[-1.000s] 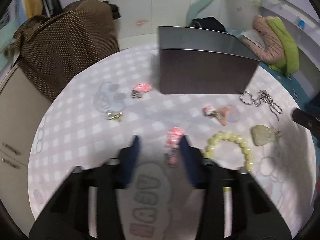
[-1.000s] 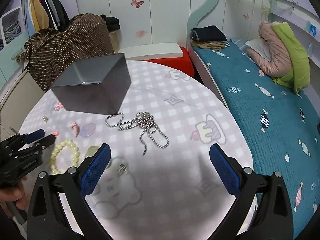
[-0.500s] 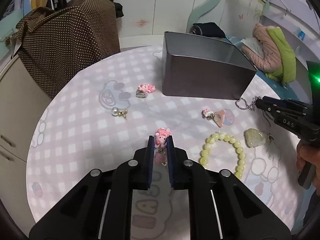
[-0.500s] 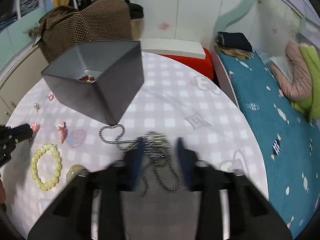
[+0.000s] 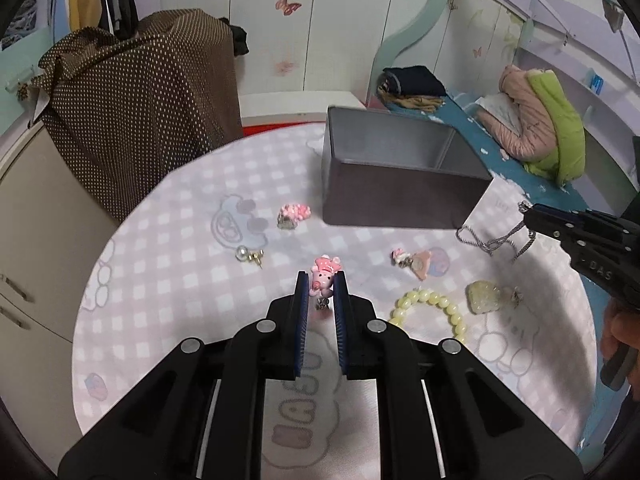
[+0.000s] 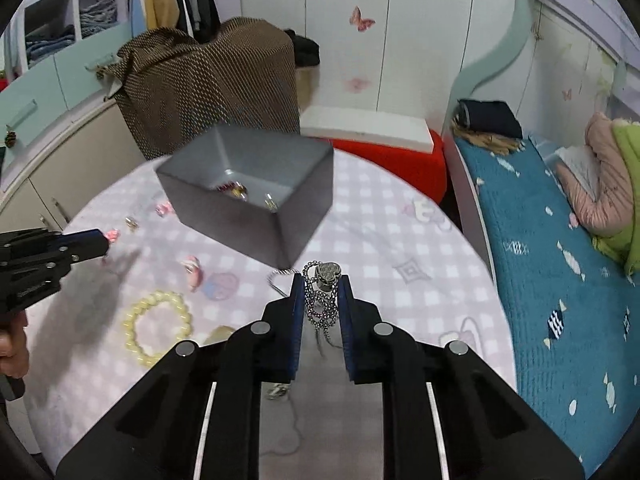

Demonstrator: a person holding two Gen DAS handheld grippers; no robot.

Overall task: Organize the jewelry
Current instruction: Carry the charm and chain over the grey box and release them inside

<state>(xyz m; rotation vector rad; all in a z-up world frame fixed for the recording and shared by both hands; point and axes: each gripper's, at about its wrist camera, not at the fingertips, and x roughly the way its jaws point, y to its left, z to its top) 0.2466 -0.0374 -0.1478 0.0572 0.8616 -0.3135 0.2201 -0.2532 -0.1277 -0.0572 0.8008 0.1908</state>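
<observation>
Pink and clamped at last: in the left wrist view the left gripper, which stood spread a second ago, is now clenched on the small pink pig-shaped charm near the middle of the checked round table, so that piece seems ready for the grey rectangular metal box; its lower metal clip is half hidden between the pads. In the right wrist view the right gripper, wide apart a second ago, now grasps the silver bead-chain necklace lifted off the table's right side, though the box and its few contents are blurred.

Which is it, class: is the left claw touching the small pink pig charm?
Touching. The left wrist view shows the left claw with both blue pads pressed against the sides of the small pink pig charm, no gap visible.
</observation>
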